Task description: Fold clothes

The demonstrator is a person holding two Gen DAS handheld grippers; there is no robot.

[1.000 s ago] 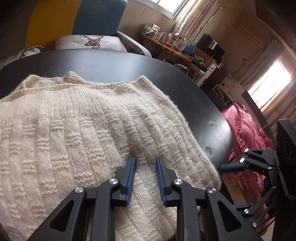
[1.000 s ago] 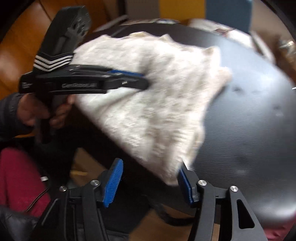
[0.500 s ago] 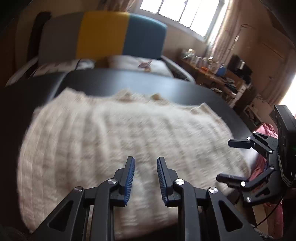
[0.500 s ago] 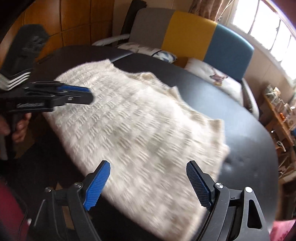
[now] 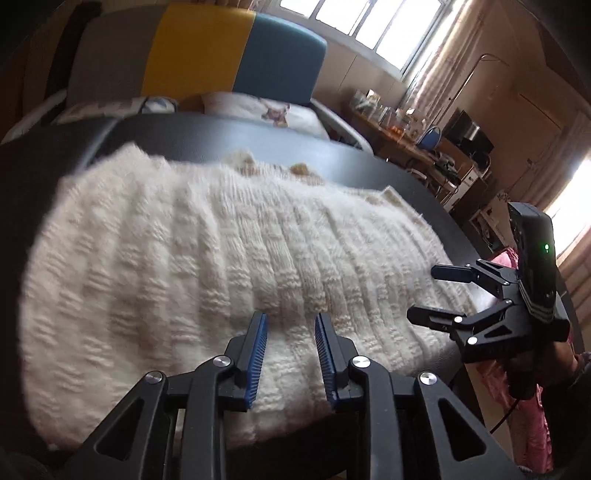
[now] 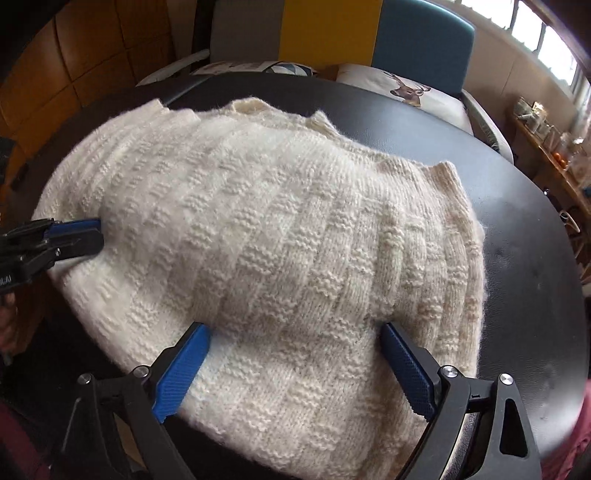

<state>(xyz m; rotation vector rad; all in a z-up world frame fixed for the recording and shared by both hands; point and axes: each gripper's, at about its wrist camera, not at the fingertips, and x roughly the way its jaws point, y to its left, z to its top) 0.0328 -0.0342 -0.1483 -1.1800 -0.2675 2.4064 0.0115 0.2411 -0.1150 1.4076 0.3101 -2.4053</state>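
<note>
A cream knitted sweater (image 5: 207, 258) lies folded on the black round table (image 5: 229, 133); it also fills the right wrist view (image 6: 266, 229). My left gripper (image 5: 290, 321) hovers over its near edge, jaws a narrow gap apart, empty. It shows at the left edge of the right wrist view (image 6: 79, 236). My right gripper (image 6: 295, 336) is wide open over the sweater's near edge, empty. It also shows in the left wrist view (image 5: 432, 291) by the sweater's right edge.
A grey, yellow and blue sofa (image 6: 332, 33) with a deer cushion (image 6: 406, 88) stands behind the table. A cluttered side table (image 5: 410, 129) is at the right. Pink cloth (image 5: 532, 406) lies beyond the table's right edge.
Both grippers have pulled back from the sweater and risen. The right gripper has let go of the sweater's corner and opened wide. The sweater now lies flat.
</note>
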